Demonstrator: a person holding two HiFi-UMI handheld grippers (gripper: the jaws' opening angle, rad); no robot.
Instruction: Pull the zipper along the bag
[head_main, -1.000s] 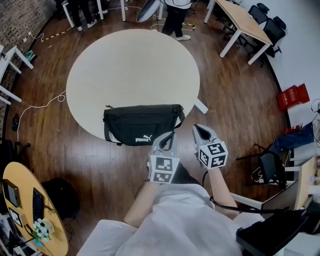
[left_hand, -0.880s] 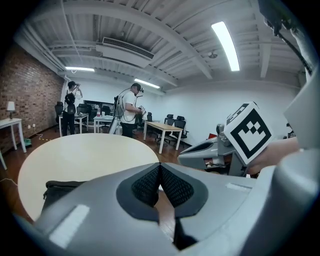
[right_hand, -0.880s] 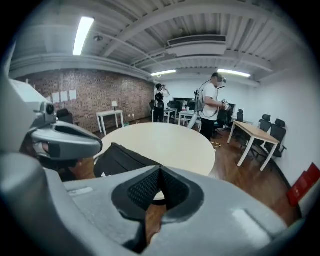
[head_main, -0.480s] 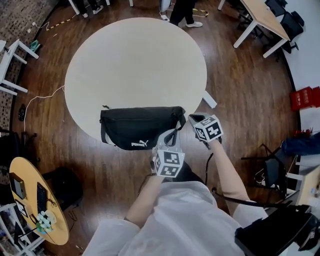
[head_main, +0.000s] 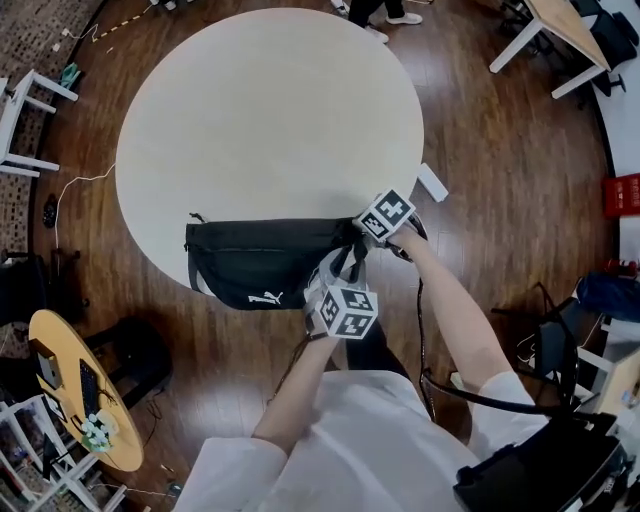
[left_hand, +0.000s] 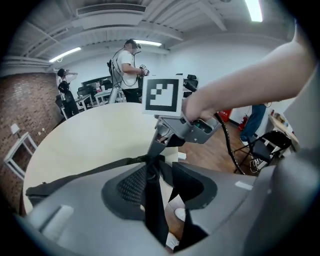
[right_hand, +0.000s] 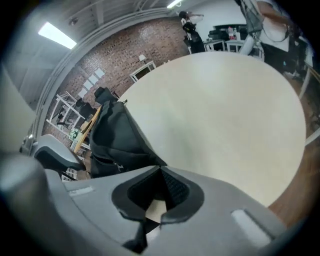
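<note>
A black waist bag (head_main: 265, 262) lies at the near edge of the round table (head_main: 270, 110), its front hanging over the rim. My right gripper (head_main: 362, 238) is at the bag's right end. In the right gripper view its jaws (right_hand: 161, 170) meet at the tips on the fabric there, with the bag (right_hand: 115, 137) stretching away beyond them. My left gripper (head_main: 345, 264) sits just below that end. Its jaws (left_hand: 159, 170) are opening, and the black strap (left_hand: 152, 200) runs loosely between them. The right gripper (left_hand: 156, 147) shows ahead, pinching where strap and bag join.
A small white block (head_main: 432, 182) lies on the wooden floor by the table's right rim. A low round side table (head_main: 70, 400) with small items stands at the lower left. A person (left_hand: 127, 65) stands beyond the table's far side. A chair (left_hand: 262, 145) is on the right.
My right gripper has moved forward and left from near my body to the bag's right end. The left gripper has stayed by the strap at that corner.
</note>
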